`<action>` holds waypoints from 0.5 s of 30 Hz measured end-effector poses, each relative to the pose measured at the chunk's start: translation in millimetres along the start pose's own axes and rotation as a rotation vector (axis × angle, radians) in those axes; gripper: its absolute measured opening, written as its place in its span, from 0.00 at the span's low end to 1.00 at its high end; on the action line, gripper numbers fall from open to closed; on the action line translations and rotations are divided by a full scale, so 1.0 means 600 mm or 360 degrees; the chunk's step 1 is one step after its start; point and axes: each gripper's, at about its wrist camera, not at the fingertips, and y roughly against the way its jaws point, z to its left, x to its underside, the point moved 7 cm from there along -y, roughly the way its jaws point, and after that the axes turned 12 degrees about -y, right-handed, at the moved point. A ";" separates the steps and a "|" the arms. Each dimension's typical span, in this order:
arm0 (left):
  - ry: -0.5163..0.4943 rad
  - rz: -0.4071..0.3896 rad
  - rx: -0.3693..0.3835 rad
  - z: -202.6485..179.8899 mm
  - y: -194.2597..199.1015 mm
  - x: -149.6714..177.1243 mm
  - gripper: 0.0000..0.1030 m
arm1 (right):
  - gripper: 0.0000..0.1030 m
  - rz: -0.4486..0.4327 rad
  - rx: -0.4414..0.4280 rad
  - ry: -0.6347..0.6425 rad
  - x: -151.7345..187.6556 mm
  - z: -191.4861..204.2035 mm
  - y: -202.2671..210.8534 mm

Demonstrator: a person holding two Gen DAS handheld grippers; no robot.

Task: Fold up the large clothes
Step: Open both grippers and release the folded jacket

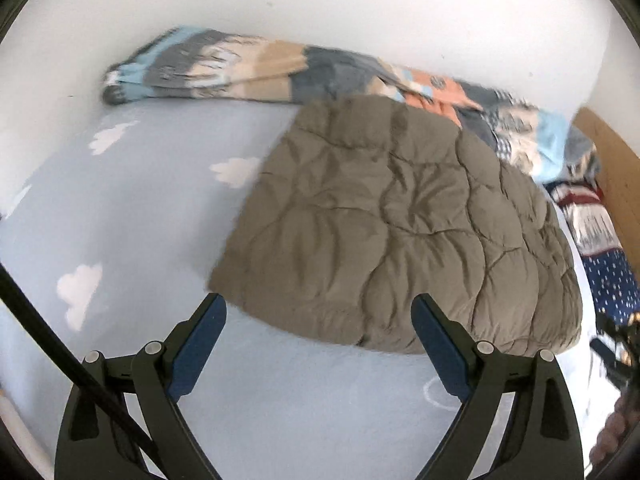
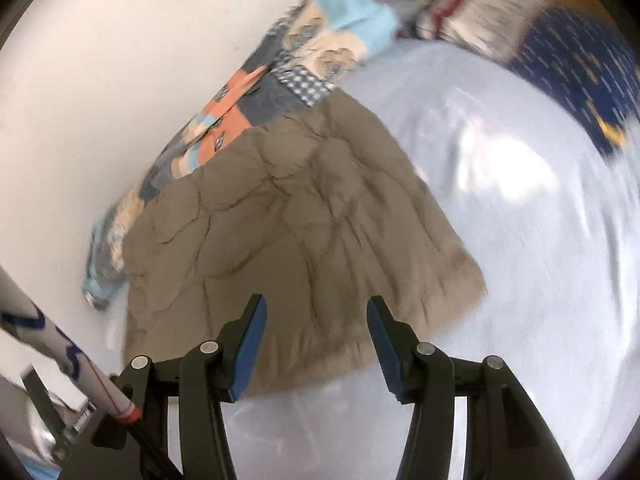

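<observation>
A grey-brown quilted padded garment [image 1: 392,220] lies folded into a thick rectangle on the pale blue bed sheet [image 1: 140,208]. It also shows in the right wrist view [image 2: 296,240]. My left gripper [image 1: 320,308] is open and empty, held above the sheet just in front of the garment's near edge. My right gripper [image 2: 316,312] is open and empty, hovering over the garment's near edge. Both views are blurred by motion.
A patchwork blanket [image 1: 280,68] is bunched along the white wall [image 1: 320,4] behind the garment, also in the right wrist view [image 2: 256,92]. A navy dotted cloth [image 1: 608,276] lies by a wooden board [image 1: 612,160] at the right. The sheet has white cloud prints.
</observation>
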 end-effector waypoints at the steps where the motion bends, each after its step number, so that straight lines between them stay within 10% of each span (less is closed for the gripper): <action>1: 0.0012 -0.0022 -0.0027 0.008 0.005 0.005 0.91 | 0.55 -0.0002 -0.0007 -0.0015 0.012 -0.004 0.009; 5: 0.0004 -0.0034 -0.0061 0.014 -0.010 0.015 0.91 | 0.32 -0.0028 -0.0044 0.0138 0.058 0.025 0.016; 15: -0.0236 0.0092 -0.0209 -0.004 -0.115 0.006 0.91 | 0.31 -0.0047 -0.0005 0.0620 0.093 0.131 -0.096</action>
